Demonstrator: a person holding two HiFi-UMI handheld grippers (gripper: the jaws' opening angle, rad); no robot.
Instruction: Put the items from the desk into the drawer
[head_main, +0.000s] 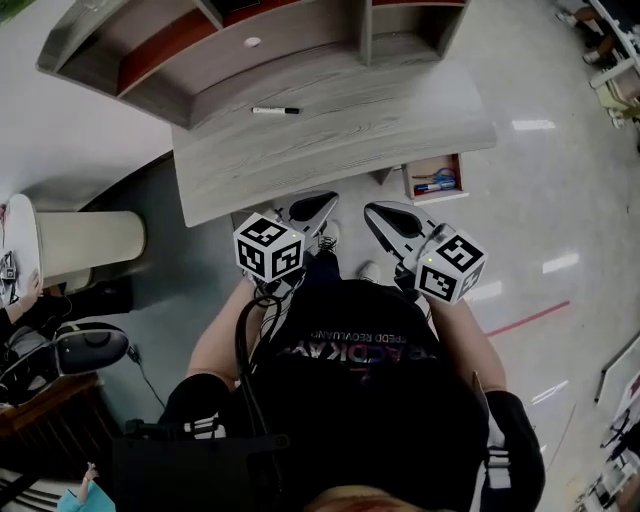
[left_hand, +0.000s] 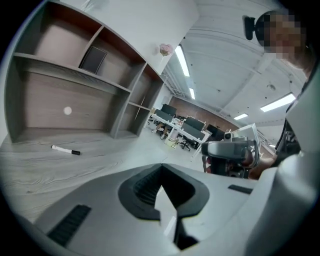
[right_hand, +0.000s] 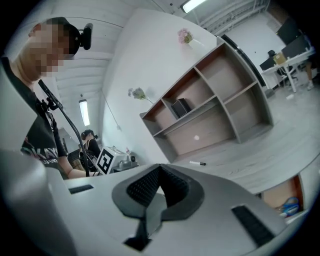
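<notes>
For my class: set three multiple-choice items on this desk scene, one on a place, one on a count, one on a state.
1. Where does the white marker with a black cap lie? A in a cup; B on the grey wood-grain desk; C on a chair.
2. How many markers lie on the desk? A three; B two; C one.
3. The orange-walled drawer is: A open; B shut; C lifted out.
Answers: 1 B, it rests flat on the desk top; 2 C, only one shows; 3 A, its contents show from above.
</notes>
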